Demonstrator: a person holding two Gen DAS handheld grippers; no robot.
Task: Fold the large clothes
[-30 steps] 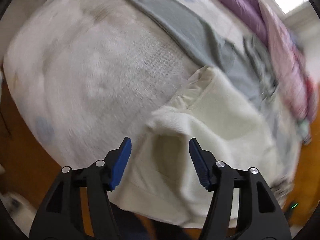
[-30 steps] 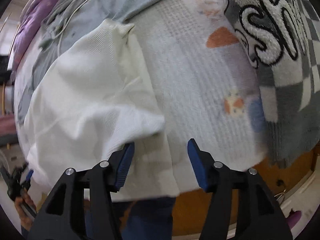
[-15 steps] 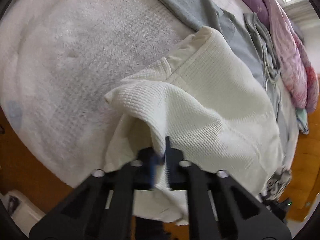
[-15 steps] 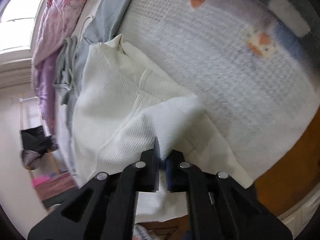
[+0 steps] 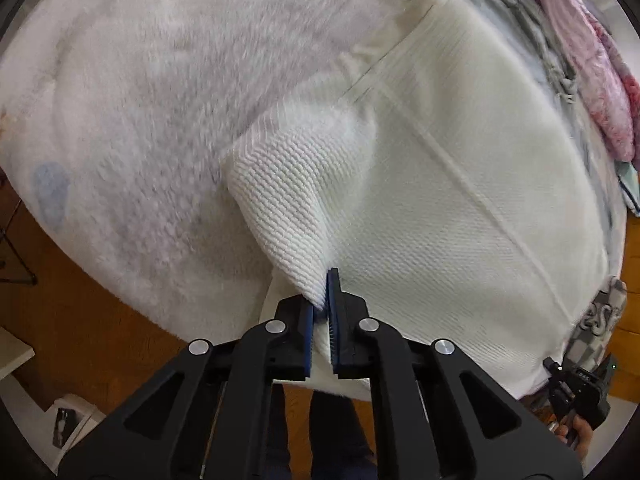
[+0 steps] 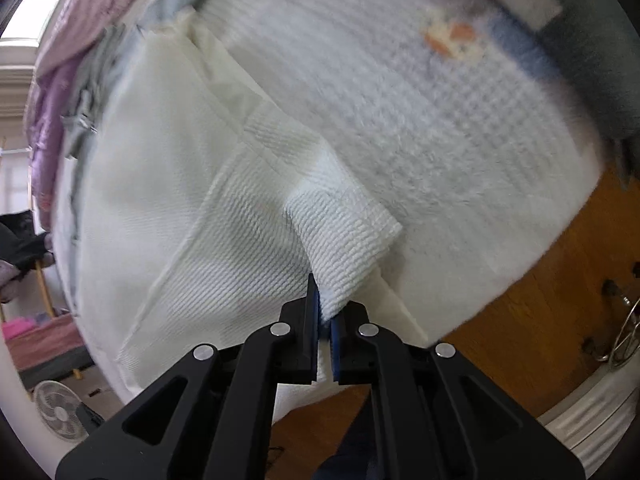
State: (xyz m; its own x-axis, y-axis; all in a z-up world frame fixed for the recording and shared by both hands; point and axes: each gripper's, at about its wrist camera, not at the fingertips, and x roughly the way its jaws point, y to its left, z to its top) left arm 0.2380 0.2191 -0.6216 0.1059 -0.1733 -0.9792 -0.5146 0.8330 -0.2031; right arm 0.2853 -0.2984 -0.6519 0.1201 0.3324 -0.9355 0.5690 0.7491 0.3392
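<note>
Both grippers, left gripper [image 5: 321,305] and right gripper [image 6: 325,312], previously open, now pinch the waffle-knit cream garment [image 5: 460,184] (ribbed corners).

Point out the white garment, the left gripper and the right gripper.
white garment [image 5: 460,184]: left wrist view, its flat knit body.
left gripper [image 5: 322,300]: left wrist view, between fingertips.
right gripper [image 6: 325,312]: right wrist view, between fingertips.

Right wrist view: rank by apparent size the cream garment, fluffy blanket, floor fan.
1-2. cream garment and fluffy blanket: look alike, the garment nearer, so unranked.
3. floor fan: smallest, but far away.
</note>
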